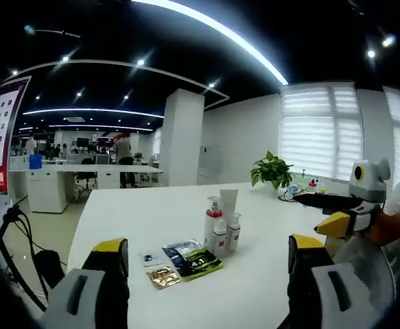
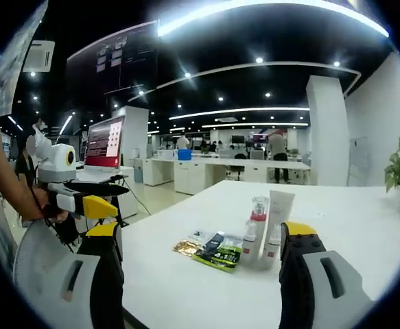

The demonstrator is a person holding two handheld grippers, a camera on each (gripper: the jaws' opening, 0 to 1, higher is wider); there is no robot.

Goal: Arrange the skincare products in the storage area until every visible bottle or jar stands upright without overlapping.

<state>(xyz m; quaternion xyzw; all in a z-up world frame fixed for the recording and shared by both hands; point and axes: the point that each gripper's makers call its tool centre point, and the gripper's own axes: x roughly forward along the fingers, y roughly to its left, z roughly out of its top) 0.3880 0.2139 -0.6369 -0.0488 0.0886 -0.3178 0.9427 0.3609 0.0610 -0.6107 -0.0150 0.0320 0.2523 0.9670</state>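
A cluster of skincare items stands upright on the white table (image 1: 151, 219): a pump bottle (image 1: 214, 221) with a red band, a tall white tube (image 1: 228, 204) and a small white bottle (image 1: 234, 230). In the right gripper view the pump bottle (image 2: 256, 229) and the tube (image 2: 278, 212) stand close together. My left gripper (image 1: 208, 245) is open, held back from the cluster at the table's near edge. My right gripper (image 2: 201, 229) is open too, short of the products. Each gripper enters the other's view: the right gripper (image 1: 325, 211) from the right, the left gripper (image 2: 95, 197) from the left.
Flat sachets lie in front of the bottles: a dark green one (image 1: 194, 259), a gold one (image 1: 163, 276) and a small pale one (image 1: 149, 258). A potted plant (image 1: 272, 170) and small items stand at the table's far right. Cables (image 1: 14, 233) hang off the left side.
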